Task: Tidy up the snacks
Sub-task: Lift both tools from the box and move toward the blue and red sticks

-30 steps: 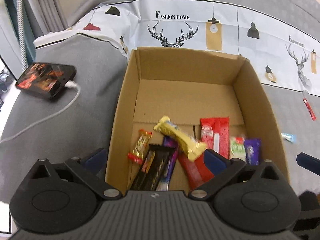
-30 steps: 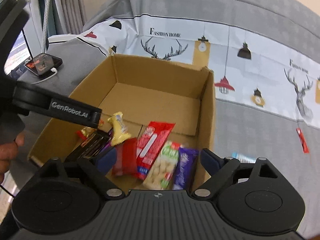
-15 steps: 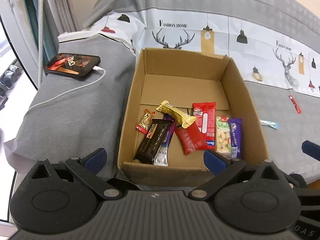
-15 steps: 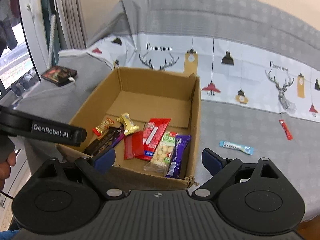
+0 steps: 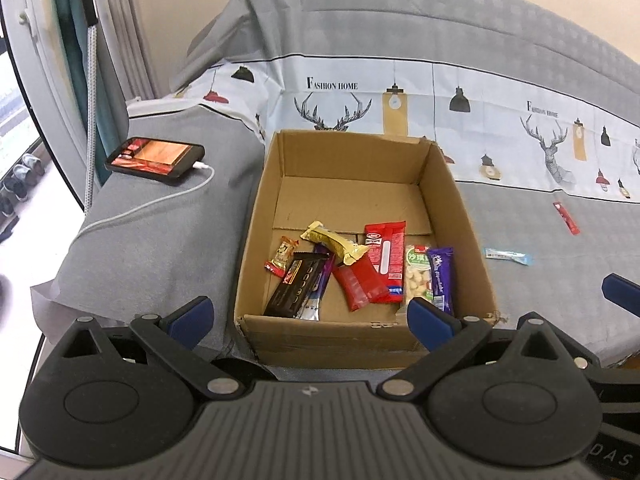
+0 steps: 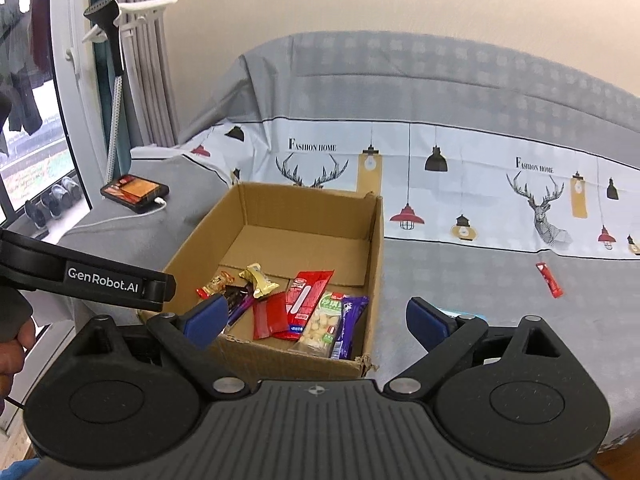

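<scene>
An open cardboard box (image 5: pixel 452 188) (image 6: pixel 376 240) sits on the grey cloth. Inside lie several snacks: a gold bar (image 5: pixel 334 242), a black bar (image 5: pixel 296 288), red packs (image 5: pixel 384 258), a peanut pack (image 5: pixel 416 276) and a purple bar (image 5: pixel 440 276). A blue sachet (image 5: pixel 506 256) and a red sachet (image 5: pixel 566 218) (image 6: pixel 550 280) lie on the cloth right of the box. My left gripper (image 5: pixel 308 316) is open and empty, pulled back in front of the box. My right gripper (image 6: pixel 316 316) is open and empty, also back from the box.
A phone (image 5: pixel 156 158) on a white charging cable (image 5: pixel 152 208) lies left of the box. The printed cloth (image 5: pixel 480 96) rises behind. The cloth's front edge drops off near the grippers. A window and curtain (image 6: pixel 132 80) stand at left.
Both grippers have pulled back and up from inside the box. The gold bar now lies among the snacks in the box.
</scene>
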Motion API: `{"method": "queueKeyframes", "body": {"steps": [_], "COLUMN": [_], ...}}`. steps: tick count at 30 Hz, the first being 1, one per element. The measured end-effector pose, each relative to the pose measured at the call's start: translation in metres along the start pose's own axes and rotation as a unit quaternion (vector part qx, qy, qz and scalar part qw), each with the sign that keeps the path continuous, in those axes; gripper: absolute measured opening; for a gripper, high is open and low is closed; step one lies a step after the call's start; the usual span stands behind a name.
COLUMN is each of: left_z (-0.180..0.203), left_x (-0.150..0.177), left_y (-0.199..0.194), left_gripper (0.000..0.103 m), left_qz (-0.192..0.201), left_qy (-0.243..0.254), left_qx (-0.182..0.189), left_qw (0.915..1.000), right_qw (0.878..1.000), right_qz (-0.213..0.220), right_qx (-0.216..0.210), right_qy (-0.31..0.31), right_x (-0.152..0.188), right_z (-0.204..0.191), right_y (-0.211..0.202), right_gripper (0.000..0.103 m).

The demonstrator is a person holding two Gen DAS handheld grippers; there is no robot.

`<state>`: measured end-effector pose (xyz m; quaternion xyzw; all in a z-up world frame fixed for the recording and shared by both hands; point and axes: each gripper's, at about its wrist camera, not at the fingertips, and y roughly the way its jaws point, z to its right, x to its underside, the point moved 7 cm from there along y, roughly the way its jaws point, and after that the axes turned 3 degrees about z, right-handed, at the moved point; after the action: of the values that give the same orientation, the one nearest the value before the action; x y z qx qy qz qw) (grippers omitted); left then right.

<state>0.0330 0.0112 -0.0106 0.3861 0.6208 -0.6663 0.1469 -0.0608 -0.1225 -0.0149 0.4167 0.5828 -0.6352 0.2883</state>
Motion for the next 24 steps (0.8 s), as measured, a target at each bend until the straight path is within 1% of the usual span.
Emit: {"method": "queueKeyframes", "body": {"steps": [14, 24], "left_z": [0.014, 0.023], "left_x": [0.010, 0.011], "left_y": [-0.022, -0.031], "left_gripper": [0.103, 0.103], "left_qz": [0.012, 0.020], "left_qy": [0.011, 0.020], "left_qx": [0.006, 0.005], "left_qw": [0.9998, 0.9996], "right_qw": [0.999, 0.999], "right_qz": [0.028, 0.037], "right_qx": [0.006, 0.010], "right_qy": [0.019, 0.030], "right_x": [0.006, 0.008], "right_z": [0.012, 0.020], "right_y": [-0.030, -0.039], "right_gripper": [0.098, 0.100]}}
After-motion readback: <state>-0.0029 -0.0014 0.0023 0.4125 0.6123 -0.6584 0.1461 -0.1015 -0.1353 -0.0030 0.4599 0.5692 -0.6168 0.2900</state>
